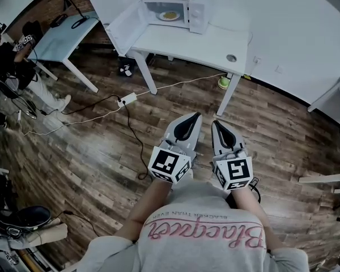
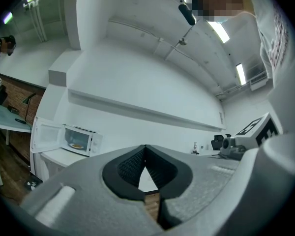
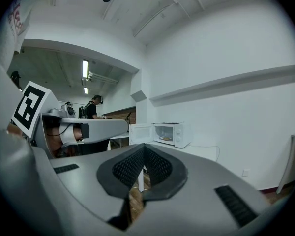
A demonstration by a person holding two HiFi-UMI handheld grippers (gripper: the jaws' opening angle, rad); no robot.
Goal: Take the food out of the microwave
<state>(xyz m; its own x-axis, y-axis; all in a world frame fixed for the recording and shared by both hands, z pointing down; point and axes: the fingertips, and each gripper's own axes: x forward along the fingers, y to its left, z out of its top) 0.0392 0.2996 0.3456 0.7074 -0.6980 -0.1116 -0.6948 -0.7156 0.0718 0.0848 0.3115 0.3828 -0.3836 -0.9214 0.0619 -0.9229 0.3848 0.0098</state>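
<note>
A white microwave (image 1: 175, 10) stands at the back of a white table (image 1: 198, 44), its door (image 1: 122, 27) swung open to the left. Inside lies a plate of yellowish food (image 1: 170, 16). My left gripper (image 1: 196, 117) and right gripper (image 1: 215, 123) hang side by side over the wooden floor, well short of the table, both shut and empty. In the left gripper view the microwave (image 2: 79, 140) is far off at lower left, beyond the shut left gripper (image 2: 145, 147). In the right gripper view, the microwave (image 3: 171, 133) sits just above the shut right gripper (image 3: 144, 146).
A power strip (image 1: 127, 100) with cables trails across the floor between me and the table. A green object (image 1: 224, 83) lies by a table leg. A small round thing (image 1: 231, 58) sits on the tabletop. A second table (image 1: 62, 35) and a seated person (image 1: 8, 67) are at left.
</note>
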